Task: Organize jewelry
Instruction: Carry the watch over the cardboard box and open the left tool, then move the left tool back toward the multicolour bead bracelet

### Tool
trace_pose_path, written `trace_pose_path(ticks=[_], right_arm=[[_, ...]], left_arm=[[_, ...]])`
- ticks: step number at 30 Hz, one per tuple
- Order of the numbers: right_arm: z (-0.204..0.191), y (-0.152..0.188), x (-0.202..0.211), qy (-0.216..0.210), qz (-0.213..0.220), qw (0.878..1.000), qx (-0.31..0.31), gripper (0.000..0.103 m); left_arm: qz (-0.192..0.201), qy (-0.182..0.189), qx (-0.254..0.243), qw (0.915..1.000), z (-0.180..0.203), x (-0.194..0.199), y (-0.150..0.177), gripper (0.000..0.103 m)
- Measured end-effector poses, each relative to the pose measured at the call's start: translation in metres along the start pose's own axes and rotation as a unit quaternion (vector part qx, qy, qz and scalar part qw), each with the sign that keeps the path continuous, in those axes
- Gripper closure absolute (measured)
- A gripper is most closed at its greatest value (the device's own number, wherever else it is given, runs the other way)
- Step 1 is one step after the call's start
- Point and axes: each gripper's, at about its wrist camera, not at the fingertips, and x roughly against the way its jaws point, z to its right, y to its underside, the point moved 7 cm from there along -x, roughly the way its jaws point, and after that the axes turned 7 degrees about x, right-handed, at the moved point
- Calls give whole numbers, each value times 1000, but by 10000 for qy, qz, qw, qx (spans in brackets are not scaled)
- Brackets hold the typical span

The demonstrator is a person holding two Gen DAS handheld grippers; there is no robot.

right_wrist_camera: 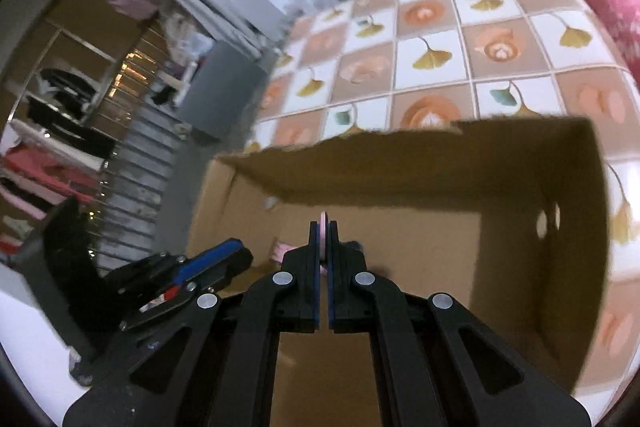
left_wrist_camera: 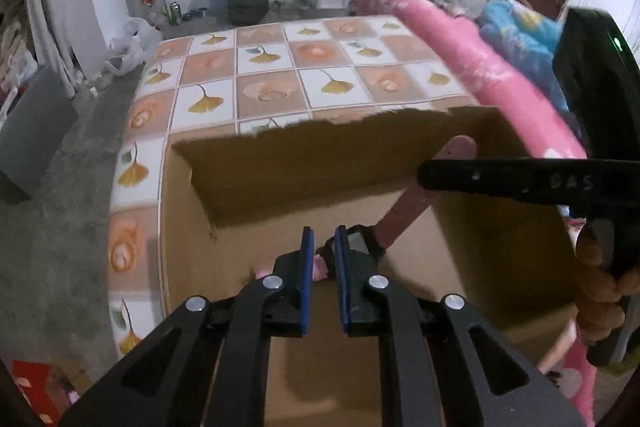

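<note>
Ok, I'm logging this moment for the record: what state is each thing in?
left gripper: slightly open, nothing pressed between its pads
right gripper: shut on the pink strap
pink strap: clamped near one end, over the box
cardboard box: open-topped, far rim torn

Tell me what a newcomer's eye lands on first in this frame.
The open cardboard box fills the middle of both views, sitting on a tiled surface with ginkgo-leaf and rose squares. Over it, the right gripper is shut on a pink strap, which runs down to a dark watch case beside the left gripper. A bright pink quilt borders the far right.
</note>
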Motion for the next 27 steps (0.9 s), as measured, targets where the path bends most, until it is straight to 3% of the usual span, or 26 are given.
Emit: trace_pose_path(ticks=[3, 6, 7, 8, 10, 23, 27], right_arm=[[4, -4, -7, 273, -88, 9995, 123, 100], [13, -4, -3, 354, -66, 9993, 106, 94], [19, -6, -1, 396, -49, 9991, 115, 84], [21, -6, 3, 501, -15, 9986, 138, 66], [26, -7, 8, 710, 88, 9973, 167, 58], [10, 6, 77, 953, 596, 9933, 277, 58], [-13, 27, 112, 852, 880, 9913, 474, 48]], left_arm=[[-155, -291, -79, 9994, -7, -16, -6, 93], [-41, -145, 93, 9998, -14, -12, -6, 93], [36, -130, 118, 9998, -17, -7, -5, 93], [82, -114, 131, 9998, -18, -4, -4, 89], [186, -123, 196, 9996, -22, 6, -1, 76], [1036, 10, 308, 9941, -35, 97, 41, 34], [1303, 59, 343, 9909, -49, 125, 68, 22]])
